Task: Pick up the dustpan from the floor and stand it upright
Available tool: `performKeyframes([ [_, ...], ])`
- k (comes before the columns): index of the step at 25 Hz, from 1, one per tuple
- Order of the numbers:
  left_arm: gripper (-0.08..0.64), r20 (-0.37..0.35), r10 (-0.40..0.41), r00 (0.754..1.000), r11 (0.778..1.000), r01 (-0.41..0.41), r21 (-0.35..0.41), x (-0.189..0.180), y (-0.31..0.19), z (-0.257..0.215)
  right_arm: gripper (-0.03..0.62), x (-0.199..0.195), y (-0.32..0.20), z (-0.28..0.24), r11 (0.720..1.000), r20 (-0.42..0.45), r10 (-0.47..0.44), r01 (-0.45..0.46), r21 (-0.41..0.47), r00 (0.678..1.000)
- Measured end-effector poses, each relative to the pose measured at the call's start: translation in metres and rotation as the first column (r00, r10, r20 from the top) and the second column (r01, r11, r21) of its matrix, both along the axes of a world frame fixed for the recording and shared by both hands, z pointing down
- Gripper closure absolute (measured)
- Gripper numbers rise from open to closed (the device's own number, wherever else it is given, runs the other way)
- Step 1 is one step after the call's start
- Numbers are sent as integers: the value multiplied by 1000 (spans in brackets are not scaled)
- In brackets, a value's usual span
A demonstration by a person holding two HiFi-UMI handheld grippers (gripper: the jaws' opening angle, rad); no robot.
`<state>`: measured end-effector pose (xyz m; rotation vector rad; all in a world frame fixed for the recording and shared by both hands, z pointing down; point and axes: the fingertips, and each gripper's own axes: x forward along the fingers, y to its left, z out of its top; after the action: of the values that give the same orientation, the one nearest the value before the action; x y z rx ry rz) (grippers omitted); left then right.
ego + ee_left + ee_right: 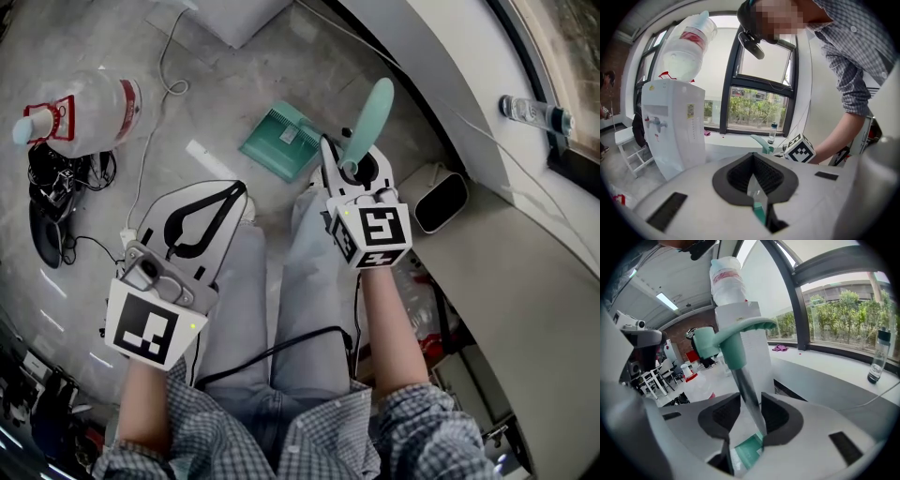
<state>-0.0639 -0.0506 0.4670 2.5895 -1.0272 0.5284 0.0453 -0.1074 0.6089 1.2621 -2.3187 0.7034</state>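
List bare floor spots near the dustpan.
Bare floor between bottle and dustpan, holding just a thin cable and a strip; another patch between dustpan and ledge. Crowded: cable tangle below the bottle.

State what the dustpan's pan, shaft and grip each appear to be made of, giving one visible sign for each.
Pan: likely moulded plastic, matte teal, with a toothed edge.
Shaft: probably metal, grey with a glossy streak along it.
Grip: plastic again by its look, smooth teal, rounded moulded shape.
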Motion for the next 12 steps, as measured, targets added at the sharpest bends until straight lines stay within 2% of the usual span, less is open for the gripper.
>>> performKeyframes([
  [5, 553, -64, -20, 998, 1000, 20, -4, -17, 13, -17, 419, 0, 16, 7, 998, -28, 50, -51, -42, 998],
  [9, 553, -46, 37, 998, 999, -36, 16, -30, 26, -31, 419, 10, 31, -4, 990, -51, 130, -133, -47, 990],
  [10, 553, -42, 49, 998, 999, -49, 20, -33, 28, -35, 440, 14, 35, -9, 986, -63, 156, -159, -40, 986],
  [11, 553, -39, 60, 997, 998, -59, 24, -37, 31, -41, 508, 19, 39, -15, 982, -78, 182, -185, -28, 980],
  [12, 554, -36, 70, 997, 997, -69, 29, -40, 34, -46, 544, 22, 44, -23, 978, -92, 205, -207, -14, 975],
])
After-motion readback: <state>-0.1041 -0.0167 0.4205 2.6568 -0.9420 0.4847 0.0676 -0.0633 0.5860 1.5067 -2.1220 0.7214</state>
